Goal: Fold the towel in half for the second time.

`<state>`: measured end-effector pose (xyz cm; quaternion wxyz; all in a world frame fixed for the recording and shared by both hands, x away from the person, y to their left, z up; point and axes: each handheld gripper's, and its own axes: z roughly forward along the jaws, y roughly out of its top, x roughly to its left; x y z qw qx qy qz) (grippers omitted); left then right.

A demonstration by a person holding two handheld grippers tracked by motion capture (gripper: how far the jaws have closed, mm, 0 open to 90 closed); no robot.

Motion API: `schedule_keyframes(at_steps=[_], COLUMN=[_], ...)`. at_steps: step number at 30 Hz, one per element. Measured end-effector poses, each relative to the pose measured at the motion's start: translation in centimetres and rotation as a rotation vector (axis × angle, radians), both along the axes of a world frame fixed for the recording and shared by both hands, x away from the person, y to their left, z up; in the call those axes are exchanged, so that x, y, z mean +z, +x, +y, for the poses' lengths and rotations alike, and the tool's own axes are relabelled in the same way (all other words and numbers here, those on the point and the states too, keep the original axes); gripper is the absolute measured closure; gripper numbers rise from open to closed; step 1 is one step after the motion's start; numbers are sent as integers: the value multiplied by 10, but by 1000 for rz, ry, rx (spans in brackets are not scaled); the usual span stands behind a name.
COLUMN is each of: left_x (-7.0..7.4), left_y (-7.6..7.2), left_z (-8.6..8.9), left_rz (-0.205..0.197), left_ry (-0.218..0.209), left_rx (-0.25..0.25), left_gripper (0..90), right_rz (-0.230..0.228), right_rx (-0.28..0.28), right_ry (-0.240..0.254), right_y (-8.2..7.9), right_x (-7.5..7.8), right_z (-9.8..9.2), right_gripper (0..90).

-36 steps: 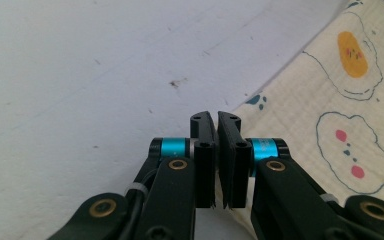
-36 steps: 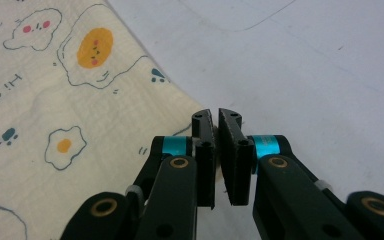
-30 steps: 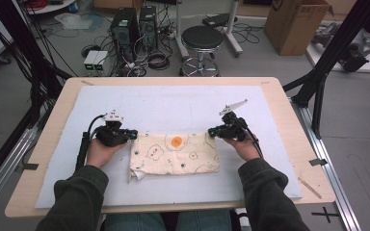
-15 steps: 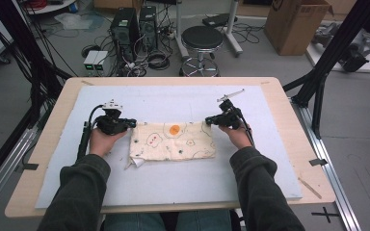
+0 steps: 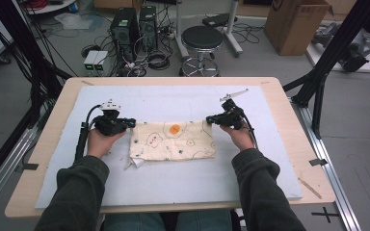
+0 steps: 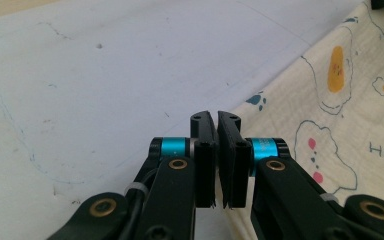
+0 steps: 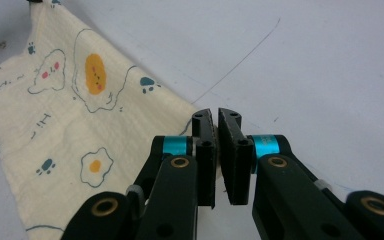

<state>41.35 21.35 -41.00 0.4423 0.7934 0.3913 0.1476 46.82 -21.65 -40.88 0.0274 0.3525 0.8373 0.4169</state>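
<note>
The printed cloth (image 5: 173,141) lies folded on the counter's white mat (image 5: 173,178), soft and limp, best pinched at its far corners, where the left gripper (image 5: 132,123) and right gripper (image 5: 209,119) are each clenched on one.

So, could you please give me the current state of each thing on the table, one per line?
cloth: folded into a strip, flat on the mat, near-left corner turned up.
left gripper: shut on the cloth's far-left corner.
right gripper: shut on the cloth's far-right corner.
white mat: flat on the table, faintly marked.
</note>
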Motion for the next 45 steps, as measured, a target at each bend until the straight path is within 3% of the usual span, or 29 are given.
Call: schedule_keyframes(at_steps=[25,45], left_x=[4,14], left_y=[-17,-37], left_z=[4,2], left_rz=[-30,-64], left_ry=[-11,0], left_rx=[-28,-77], left_gripper=[855,853], right_rz=[-23,-53], right_rx=[26,73], right_ry=[41,22], right_y=[-16,-35], right_x=[8,17], right_z=[-4,-4], right_gripper=[858,857])
